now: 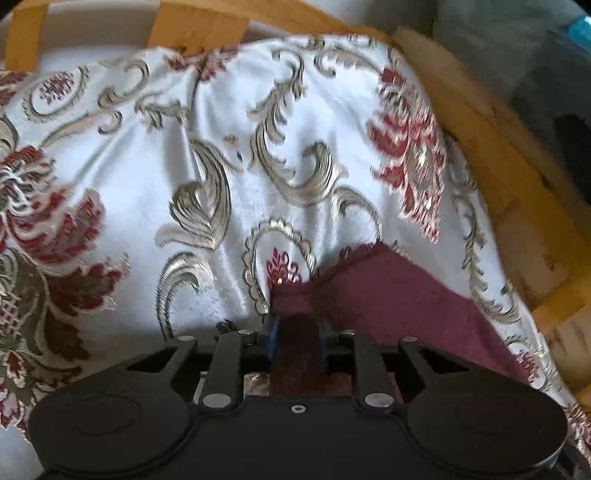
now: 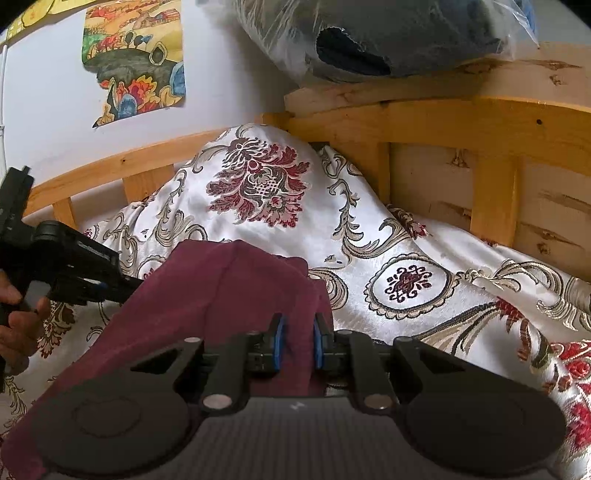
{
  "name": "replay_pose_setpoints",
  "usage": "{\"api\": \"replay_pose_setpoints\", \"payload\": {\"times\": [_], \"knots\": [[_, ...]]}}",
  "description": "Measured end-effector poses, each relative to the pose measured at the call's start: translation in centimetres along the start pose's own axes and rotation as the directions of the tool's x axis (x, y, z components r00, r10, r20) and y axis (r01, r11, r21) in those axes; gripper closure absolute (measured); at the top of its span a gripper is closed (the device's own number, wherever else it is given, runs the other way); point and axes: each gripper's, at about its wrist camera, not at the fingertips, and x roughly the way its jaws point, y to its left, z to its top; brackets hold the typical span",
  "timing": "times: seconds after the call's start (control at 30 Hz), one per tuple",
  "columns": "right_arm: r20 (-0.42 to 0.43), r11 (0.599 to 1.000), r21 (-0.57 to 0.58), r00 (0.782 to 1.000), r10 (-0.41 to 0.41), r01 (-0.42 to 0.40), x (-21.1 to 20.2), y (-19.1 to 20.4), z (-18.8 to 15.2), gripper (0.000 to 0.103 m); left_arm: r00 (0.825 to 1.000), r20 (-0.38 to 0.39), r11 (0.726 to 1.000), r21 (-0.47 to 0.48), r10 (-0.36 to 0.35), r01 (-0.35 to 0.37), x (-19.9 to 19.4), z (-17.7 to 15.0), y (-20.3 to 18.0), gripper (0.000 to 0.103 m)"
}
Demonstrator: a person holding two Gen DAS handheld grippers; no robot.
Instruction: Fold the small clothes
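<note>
Both grippers, left (image 1: 297, 334) and right (image 2: 297, 341), have jaws pinching a maroon garment (image 2: 221, 288) above the bedspread (image 1: 258, 155). Best keep the held edge taut (hands level) while folding.

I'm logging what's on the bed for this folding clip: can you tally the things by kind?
Maroon garment: 1
Floral bedspread: 1
Hand-held grippers, each shut on the garment: 2, left and right
Plastic-wrapped bundle on the wooden bed frame: 1
Wall picture: 1
Total: 6

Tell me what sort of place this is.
Probably a bedroom: a wooden bed frame surrounds a floral bedspread, a colourful picture hangs on the wall, and a bagged bundle sits on the headboard.
</note>
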Motion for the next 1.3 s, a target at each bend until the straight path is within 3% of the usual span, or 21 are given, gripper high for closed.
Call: {"api": "replay_pose_setpoints", "payload": {"times": [0.13, 0.27, 0.47, 0.6, 0.63, 0.73, 0.8, 0.87, 1.13, 1.23, 1.3], "knots": [[-0.001, 1.0, -0.007, 1.0, 0.002, -0.002, 0.0, 0.0, 0.1, 0.082, 1.0, -0.029, 1.0, -0.006, 0.012, -0.012, 1.1, 0.0, 0.1, 0.081], [-0.003, 1.0, -0.005, 1.0, 0.006, -0.006, 0.0, -0.1, 0.1, 0.082, 0.999, -0.007, 0.999, 0.037, 0.033, -0.033, 0.9, -0.2, -0.4, 0.1], [-0.003, 1.0, -0.005, 1.0, 0.014, -0.014, -0.2, -0.2, 0.2, 0.082, 0.988, 0.105, 0.991, 0.058, 0.115, -0.121, -1.0, -0.5, -0.7, 0.101], [0.0, 1.0, -0.029, 1.0, 0.007, -0.007, -0.2, 0.1, 0.1, 0.082, 0.987, 0.105, 0.99, 0.062, 0.12, -0.127, -1.0, -0.5, -0.4, 0.101], [0.001, 0.999, -0.034, 1.0, 0.005, -0.005, -0.2, 0.2, 0.1, 0.082, 0.989, 0.096, 0.991, 0.058, 0.115, -0.121, -0.9, -0.5, -0.5, 0.099], [-0.001, 0.999, -0.039, 1.0, -0.004, 0.003, -0.2, 0.1, 0.2, 0.078, 0.985, 0.097, 0.986, 0.081, 0.141, -0.149, -1.4, -1.4, -1.2, 0.08], [-0.002, 0.999, -0.038, 1.0, -0.021, 0.021, -0.3, -0.1, 0.4, 0.066, 0.984, 0.109, 0.981, 0.114, 0.143, -0.156, -2.4, -2.4, -1.9, 0.06], [0.001, 0.999, -0.046, 1.0, -0.029, 0.029, -0.6, -0.4, 0.8, 0.053, 0.985, 0.116, 0.979, 0.149, 0.126, -0.142, -4.0, -3.7, -2.6, 0.031], [0.021, 0.997, -0.076, 1.0, 0.015, -0.014, -2.3, -2.1, 2.7, 0.011, 0.988, 0.15, 0.974, 0.216, 0.038, -0.07, -11.1, -10.7, -4.8, 0.015], [-0.008, 0.989, -0.114, 0.995, 0.096, -0.096, -3.4, -1.6, 3.1, 0.001, 0.989, 0.149, 0.96, 0.275, 0.004, -0.046, -12.6, -13.2, -5.8, 0.01], [-0.039, 0.973, -0.173, 0.989, 0.145, -0.15, -4.2, -0.8, 2.8, 0.0, 0.99, 0.143, 0.947, 0.316, 0.012, -0.057, -12.7, -14.4, -6.2, 0.01]]}}
